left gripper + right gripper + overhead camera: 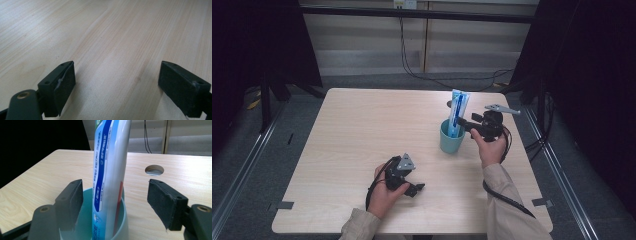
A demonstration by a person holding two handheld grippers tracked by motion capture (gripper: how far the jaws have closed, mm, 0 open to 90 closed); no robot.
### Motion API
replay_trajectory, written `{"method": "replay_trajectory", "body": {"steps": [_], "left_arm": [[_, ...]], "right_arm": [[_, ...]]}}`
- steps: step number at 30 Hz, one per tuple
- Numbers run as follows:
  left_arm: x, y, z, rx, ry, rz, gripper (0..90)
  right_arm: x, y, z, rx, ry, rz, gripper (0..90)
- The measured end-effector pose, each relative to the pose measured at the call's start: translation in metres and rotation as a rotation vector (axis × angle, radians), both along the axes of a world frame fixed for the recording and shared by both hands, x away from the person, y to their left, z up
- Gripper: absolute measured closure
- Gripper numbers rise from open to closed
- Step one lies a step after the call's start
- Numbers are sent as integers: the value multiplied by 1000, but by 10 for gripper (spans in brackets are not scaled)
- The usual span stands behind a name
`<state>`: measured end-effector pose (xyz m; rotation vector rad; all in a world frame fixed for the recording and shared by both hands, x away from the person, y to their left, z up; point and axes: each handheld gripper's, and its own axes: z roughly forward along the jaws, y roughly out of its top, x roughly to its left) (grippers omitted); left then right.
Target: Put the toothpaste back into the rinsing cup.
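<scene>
Two grippers over one table (362, 130), with the tube just set in the cup

Right of centre in the high view, the teal cup (452, 140) holds the toothpaste tube (458, 111) upright; the step looks like letting go, so next comes backing the right gripper (463, 123) away without tipping it. Its pads (70, 202) stand apart, clear of the tube. Lower centre, the left gripper (414, 189) rests wide open, holding nothing
</scene>
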<state>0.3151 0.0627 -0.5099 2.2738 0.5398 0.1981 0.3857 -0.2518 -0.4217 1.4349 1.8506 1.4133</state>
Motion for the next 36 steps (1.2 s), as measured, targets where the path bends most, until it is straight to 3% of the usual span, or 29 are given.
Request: {"method": "replay_trajectory", "body": {"steps": [9, 36], "left_arm": [[0, 0, 0, -1, -1, -1, 140], [0, 0, 0, 1, -1, -3, 140]], "right_arm": [[-5, -4, 3, -26, 9, 19, 207], [-33, -10, -1, -53, 16, 90, 187]]}}
